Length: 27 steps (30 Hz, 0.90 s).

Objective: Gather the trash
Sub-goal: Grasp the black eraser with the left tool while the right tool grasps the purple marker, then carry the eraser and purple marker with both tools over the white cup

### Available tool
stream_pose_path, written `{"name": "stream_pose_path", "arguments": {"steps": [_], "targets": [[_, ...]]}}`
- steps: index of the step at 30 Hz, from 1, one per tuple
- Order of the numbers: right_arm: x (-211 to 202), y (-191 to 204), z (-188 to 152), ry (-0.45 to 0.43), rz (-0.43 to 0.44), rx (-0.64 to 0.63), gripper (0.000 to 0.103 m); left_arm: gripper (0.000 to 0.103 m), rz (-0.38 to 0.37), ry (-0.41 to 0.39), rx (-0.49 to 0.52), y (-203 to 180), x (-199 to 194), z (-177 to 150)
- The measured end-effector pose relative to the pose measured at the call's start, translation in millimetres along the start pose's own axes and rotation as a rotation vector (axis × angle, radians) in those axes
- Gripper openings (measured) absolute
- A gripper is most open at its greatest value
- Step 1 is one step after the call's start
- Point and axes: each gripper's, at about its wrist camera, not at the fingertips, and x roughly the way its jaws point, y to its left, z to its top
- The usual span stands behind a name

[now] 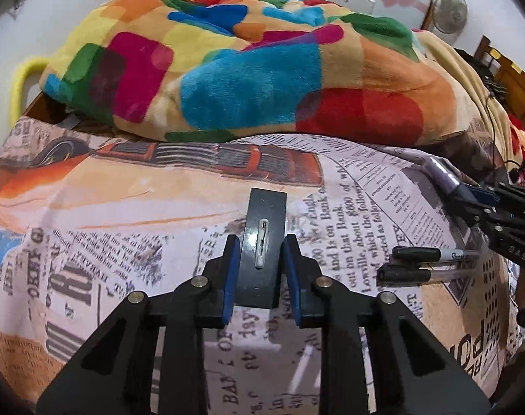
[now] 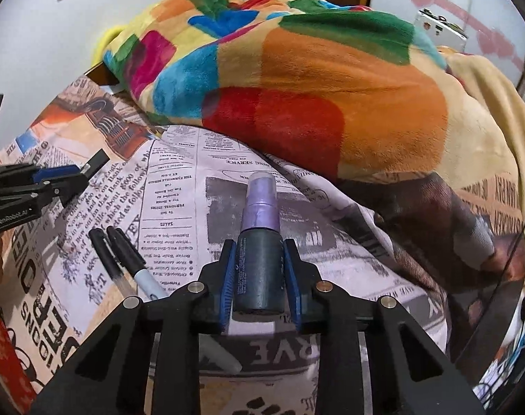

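Observation:
My left gripper (image 1: 261, 247) is shut on a flat black rectangular case (image 1: 266, 214) with a small white piece on its face, over the newspaper-print bedsheet (image 1: 124, 242). My right gripper (image 2: 260, 254) is shut on a dark spray bottle (image 2: 260, 269) with a purple cap (image 2: 260, 190), its blue pads (image 2: 227, 269) pressing on both sides. In the left wrist view the right gripper (image 1: 494, 204) shows at the right edge with the bottle (image 1: 442, 176). In the right wrist view the left gripper (image 2: 77, 174) shows at the left with the case (image 2: 98, 159).
Two black pens (image 1: 424, 264) (image 2: 124, 259), one a marker, lie side by side on the sheet between the grippers. A big multicoloured plush blanket (image 1: 245, 69) (image 2: 297, 86) is heaped behind. A yellow frame (image 1: 20, 83) stands at far left, a fan (image 1: 449, 12) at back right.

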Motion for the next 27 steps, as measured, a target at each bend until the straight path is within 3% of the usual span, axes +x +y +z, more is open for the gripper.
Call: {"name": "stream_pose_path", "arguments": {"steps": [7,12,27], "targets": [[-29.3,1.0,-4.4,-0.036,-0.018,0.039,0.024,0.024,-0.003,0.003,-0.032,-4.9,-25.9,-11.6],[-64.3,9.9,-3.3,-0.071,-0.029,0.051,0.024,0.024,-0.003,-0.037,-0.03,-15.5,-71.9,-18.1],[-216.8,89.7,-15.8,-0.241,-0.02,-0.031,0.024,0.024,0.041,-0.178,-0.074,-31.2,-267.0,-62.9]]}}
